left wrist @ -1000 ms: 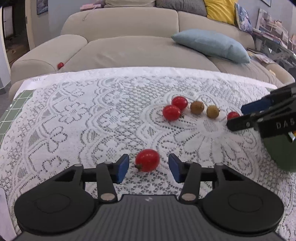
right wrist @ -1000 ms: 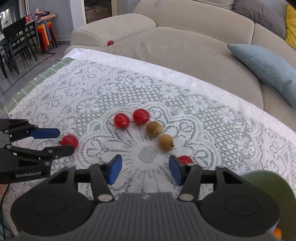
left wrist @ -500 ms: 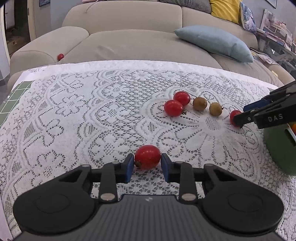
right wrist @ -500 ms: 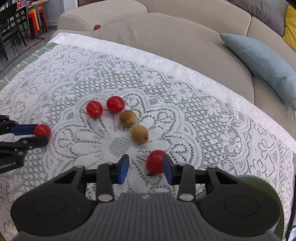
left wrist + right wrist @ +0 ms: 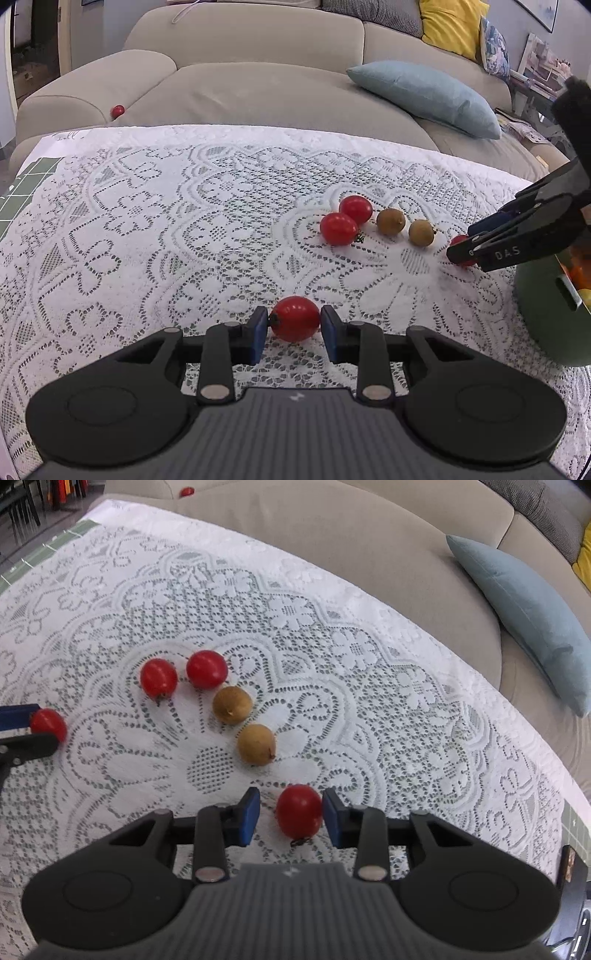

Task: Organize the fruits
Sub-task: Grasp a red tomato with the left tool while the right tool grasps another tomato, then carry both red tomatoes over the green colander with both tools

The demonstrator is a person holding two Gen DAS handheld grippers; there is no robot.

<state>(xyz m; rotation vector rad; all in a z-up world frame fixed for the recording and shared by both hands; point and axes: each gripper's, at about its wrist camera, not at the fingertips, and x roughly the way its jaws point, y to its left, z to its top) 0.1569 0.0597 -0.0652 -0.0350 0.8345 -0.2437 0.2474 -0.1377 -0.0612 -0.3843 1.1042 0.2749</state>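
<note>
Within the last second the left gripper [image 5: 294,328] has closed onto a cherry tomato [image 5: 294,318] on the desk [image 5: 147,236], while the right gripper [image 5: 291,814], still partly spread, brackets another cherry tomato [image 5: 298,810], so both lifts appear imminent.

The left claw [image 5: 294,326] pinches a red tomato [image 5: 294,318] between its blue pads [image 5: 257,334] on the lace-covered table [image 5: 147,240]. Farther off lie two more tomatoes [image 5: 345,219] touching each other, then two brown fruits [image 5: 405,226] in a row. At the right edge the right claw [image 5: 461,251] appears to grip another tomato [image 5: 459,242], just beside a green bowl [image 5: 546,310]. A beige sofa [image 5: 258,74] stands behind.
</note>
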